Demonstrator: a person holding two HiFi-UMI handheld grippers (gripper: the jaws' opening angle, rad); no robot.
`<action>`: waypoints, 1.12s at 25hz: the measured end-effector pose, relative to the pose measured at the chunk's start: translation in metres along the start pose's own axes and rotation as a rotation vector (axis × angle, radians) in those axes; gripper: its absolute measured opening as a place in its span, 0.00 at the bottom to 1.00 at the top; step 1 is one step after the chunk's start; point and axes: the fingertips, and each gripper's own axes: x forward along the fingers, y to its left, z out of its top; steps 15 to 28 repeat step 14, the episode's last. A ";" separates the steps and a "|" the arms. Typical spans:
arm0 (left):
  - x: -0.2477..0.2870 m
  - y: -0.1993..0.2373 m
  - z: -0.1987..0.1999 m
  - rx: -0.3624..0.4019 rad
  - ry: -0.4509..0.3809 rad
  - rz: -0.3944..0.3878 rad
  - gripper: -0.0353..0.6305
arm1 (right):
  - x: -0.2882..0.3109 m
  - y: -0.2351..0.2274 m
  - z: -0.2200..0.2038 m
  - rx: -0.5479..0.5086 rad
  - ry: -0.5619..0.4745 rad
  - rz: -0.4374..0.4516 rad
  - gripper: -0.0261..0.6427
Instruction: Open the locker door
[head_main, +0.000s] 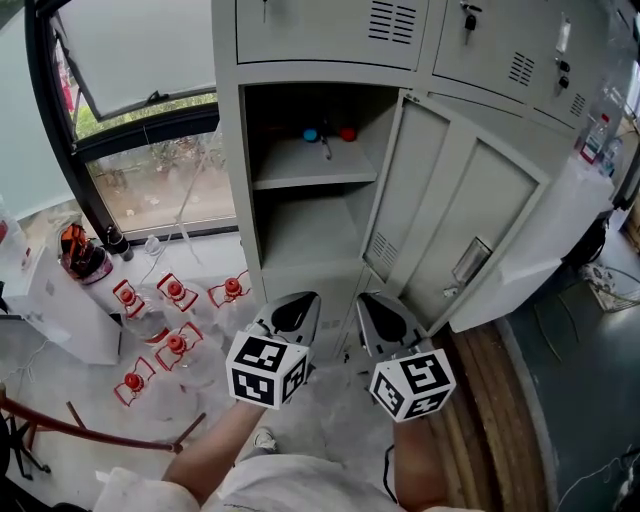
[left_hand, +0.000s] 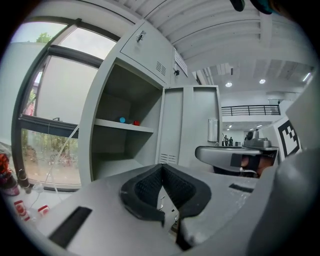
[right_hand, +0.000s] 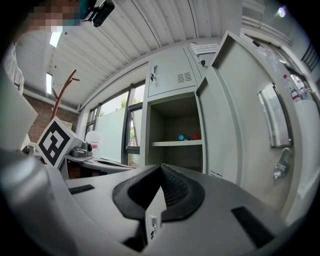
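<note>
On the floor at the far left, by the window (head_main: 150, 110), clear bottles (head_main: 175, 290) with red caps lay scattered, and no print on them could be read. The left gripper (head_main: 290, 315) hung low in front of the locker with its jaws brought together and nothing between them. Above it, the open compartment showed a shelf (head_main: 310, 168) carrying a small blue thing (head_main: 310, 134) and a red one (head_main: 346, 133). The right gripper (head_main: 385, 322) hung just beside the left one, its jaws likewise closed and empty, well short of the door. The locker door (head_main: 450, 215) stood swung wide to the right of the compartment, hinged on its far side, so the task looked as good as done. It appeared to be thin painted sheet metal: stiff, fairly light, smooth and likely slippery to padded jaws, probably swinging freely once unlatched. The best hold seemed to be the recessed metal handle (head_main: 468, 262) near its free edge, or that edge itself, pinched across the sheet. The only clear markings were the black-and-white squares on the gripper cubes. At the far right a bottle (head_main: 595, 140) bore a label too small to read.
</note>
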 end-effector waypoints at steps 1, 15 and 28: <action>-0.001 0.000 0.000 -0.001 0.000 0.002 0.06 | 0.000 0.002 0.000 -0.001 -0.001 0.003 0.04; -0.008 -0.006 -0.003 0.000 0.005 0.002 0.06 | -0.006 0.006 -0.001 0.000 0.001 0.014 0.04; -0.008 -0.006 -0.003 0.000 0.005 0.002 0.06 | -0.006 0.006 -0.001 0.000 0.001 0.014 0.04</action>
